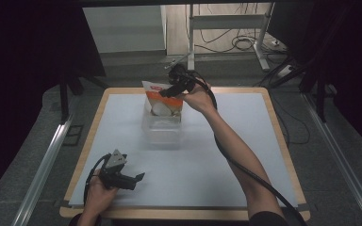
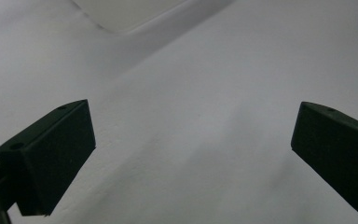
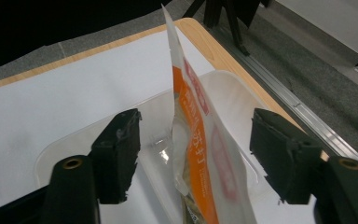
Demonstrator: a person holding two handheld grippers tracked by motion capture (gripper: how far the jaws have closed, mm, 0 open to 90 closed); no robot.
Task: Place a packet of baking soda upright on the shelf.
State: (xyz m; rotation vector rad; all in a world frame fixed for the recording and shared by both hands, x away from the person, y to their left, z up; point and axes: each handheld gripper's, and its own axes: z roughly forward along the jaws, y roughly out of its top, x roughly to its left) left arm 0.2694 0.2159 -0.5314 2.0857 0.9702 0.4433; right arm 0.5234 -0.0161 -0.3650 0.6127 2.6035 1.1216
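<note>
High view: clear plastic tub point(image 1: 161, 126) sits near the far-middle of the white table point(image 1: 207, 155). Inside it an orange & white snack pouch point(image 1: 162, 101) stands on edge, top sticking up past the rim. Right gripper point(image 1: 173, 89) is over the pouch's top, held by the person's right hand point(image 1: 197, 98). Left gripper point(image 1: 139, 178) lies low at the near-left corner, well apart from the tub, left hand point(image 1: 99, 197) round it.

Left gripper view: 2 black jaws spread wide, nothing between, just bare table under them; tub corner point(image 2: 121, 14) shows at the top.

Right gripper view: jaws stand apart on either side of the pouch point(image 3: 200, 154), pads not pressing it, so no hold. Pouch stands upright in the tub point(image 3: 233, 93), lower end down inside.
</note>
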